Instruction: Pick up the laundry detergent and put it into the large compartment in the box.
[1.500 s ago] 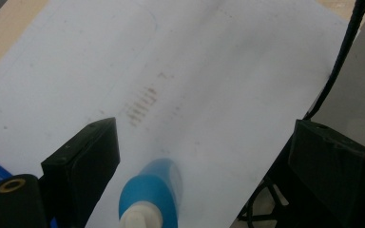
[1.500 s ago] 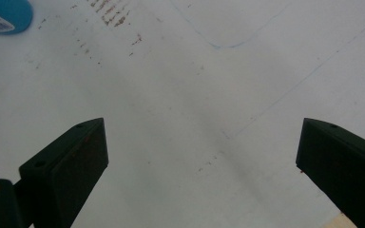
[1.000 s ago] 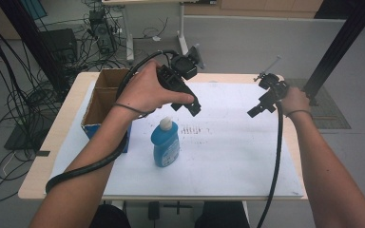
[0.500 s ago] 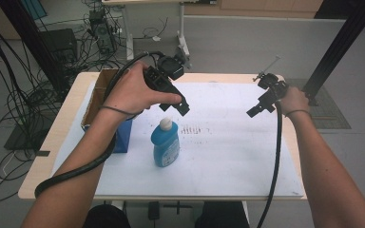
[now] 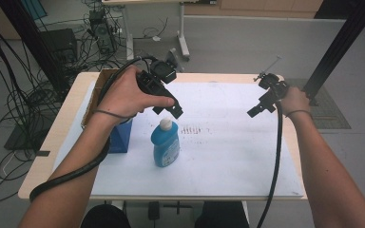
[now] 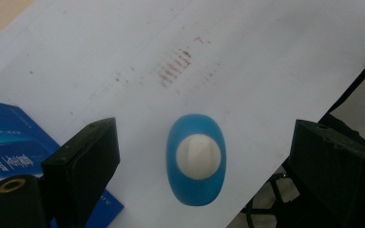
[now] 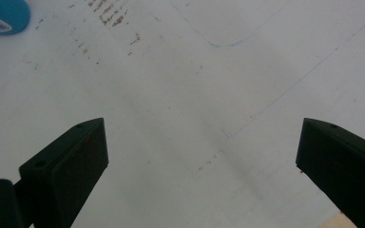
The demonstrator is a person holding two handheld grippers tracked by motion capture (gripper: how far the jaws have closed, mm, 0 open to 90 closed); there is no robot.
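A: Item one, left gripper (image 5: 168, 110). Condition: jaws spread wide, nothing between them, poised directly above the blue bottle (image 5: 165, 144). In the left gripper view the bottle (image 6: 196, 165) sits midway between the two black jaws, seen from the top.

B: Entered. Item two, the bottle itself?

A: Blue plastic, oval in section, white cap (image 6: 198, 156) on top, label on the front. Stands upright on the white sheet (image 5: 228, 152), just beside the blue box (image 5: 120, 137), apart from it as far as I can tell.

B: Handling notes?

A: Judged, not tested: thin-walled plastic, likely to give a little under a squeeze, smooth and somewhat slippery; weight depends on fill, which cannot be read here. Tall for its base, so it could tip if nudged from one side. Best hold: across the narrow width of the oval body, below the shoulder (the cap looks too small and round for a sure hold).

B: Item three?

A: Right gripper (image 5: 262, 108). Jaws likewise spread, empty, held over bare sheet well apart from the bottle.

B: Remaining stock?

A: Cardboard box (image 5: 100, 90) at the table's left edge, behind the blue box. Brownish smudges (image 5: 193, 129) on the sheet near the bottle.
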